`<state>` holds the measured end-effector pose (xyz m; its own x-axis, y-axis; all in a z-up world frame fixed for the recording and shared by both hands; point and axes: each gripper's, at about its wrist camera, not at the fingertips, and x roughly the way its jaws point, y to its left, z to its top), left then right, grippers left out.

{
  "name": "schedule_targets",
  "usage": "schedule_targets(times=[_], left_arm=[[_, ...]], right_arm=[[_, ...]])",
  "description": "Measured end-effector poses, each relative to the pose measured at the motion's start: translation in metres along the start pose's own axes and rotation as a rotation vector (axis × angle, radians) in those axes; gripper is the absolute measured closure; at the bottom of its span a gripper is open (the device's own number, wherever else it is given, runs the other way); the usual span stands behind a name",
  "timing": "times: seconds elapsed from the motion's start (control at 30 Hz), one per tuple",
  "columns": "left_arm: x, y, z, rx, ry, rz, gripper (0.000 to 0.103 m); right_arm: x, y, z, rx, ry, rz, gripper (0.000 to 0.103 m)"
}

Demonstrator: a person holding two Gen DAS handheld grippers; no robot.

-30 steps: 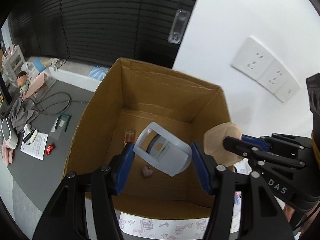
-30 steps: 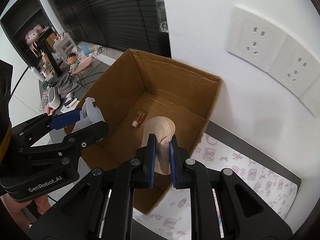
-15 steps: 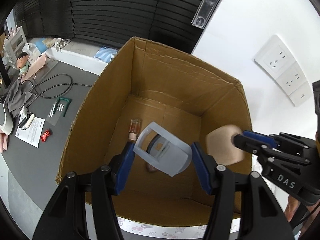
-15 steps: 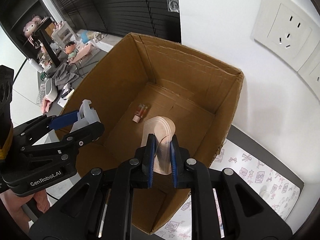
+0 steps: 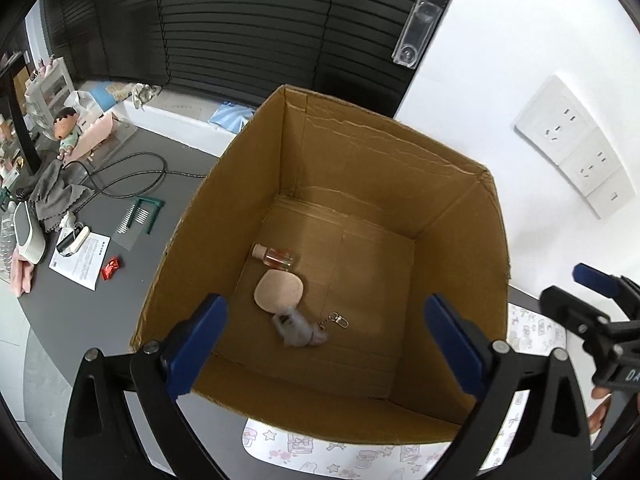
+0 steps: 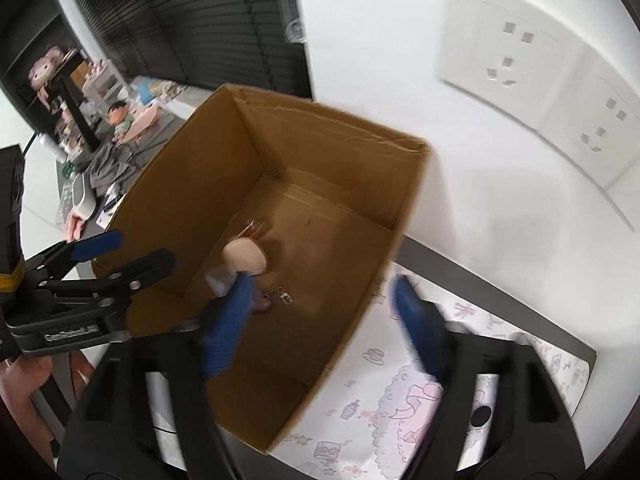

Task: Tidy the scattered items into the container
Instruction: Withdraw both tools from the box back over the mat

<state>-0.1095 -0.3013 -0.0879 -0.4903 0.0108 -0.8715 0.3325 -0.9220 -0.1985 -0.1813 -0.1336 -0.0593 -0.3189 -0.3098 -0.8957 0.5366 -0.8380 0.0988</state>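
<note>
Both jaws have just sprung open, empty, above your cardboard box (image 5: pixel 352 152); the light, soft beige pad (image 5: pixel 279 291) lies dropped inside.

From my right wrist view the right tongs (image 6: pixel 320 312) are smeared by motion, and one blue pad hides part of the grey item (image 6: pixel 220 280) in the box (image 6: pixel 360 152). The small bottle (image 6: pixel 254 229) there is too blurred to read. In my left wrist view the grey item (image 5: pixel 296 330) is blurred too. The right tongs (image 5: pixel 600 300) are cut off at the frame's edge.
</note>
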Motion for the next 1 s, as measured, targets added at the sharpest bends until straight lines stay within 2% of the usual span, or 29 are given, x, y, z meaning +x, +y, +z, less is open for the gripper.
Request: schedule_targets(times=[0.17,0.57,0.87,1.0], left_arm=[[-0.012,-0.011,-0.006,0.008,-0.023,0.004,0.001],[-0.042,-0.055,-0.021,0.069,-0.062,0.013,0.001],[-0.05,-0.097,-0.031,0.101,-0.064,-0.052,0.001],[-0.053,-0.121,-0.034,0.131,-0.065,-0.08,0.001]], right_arm=[[-0.018,-0.024,-0.012,0.038,-0.034,-0.04,0.0],[-0.056,-0.064,-0.049,0.106,-0.067,-0.066,0.0],[-0.079,-0.09,-0.075,0.134,-0.085,-0.081,0.0],[-0.092,-0.107,-0.084,0.145,-0.09,-0.113,0.0]])
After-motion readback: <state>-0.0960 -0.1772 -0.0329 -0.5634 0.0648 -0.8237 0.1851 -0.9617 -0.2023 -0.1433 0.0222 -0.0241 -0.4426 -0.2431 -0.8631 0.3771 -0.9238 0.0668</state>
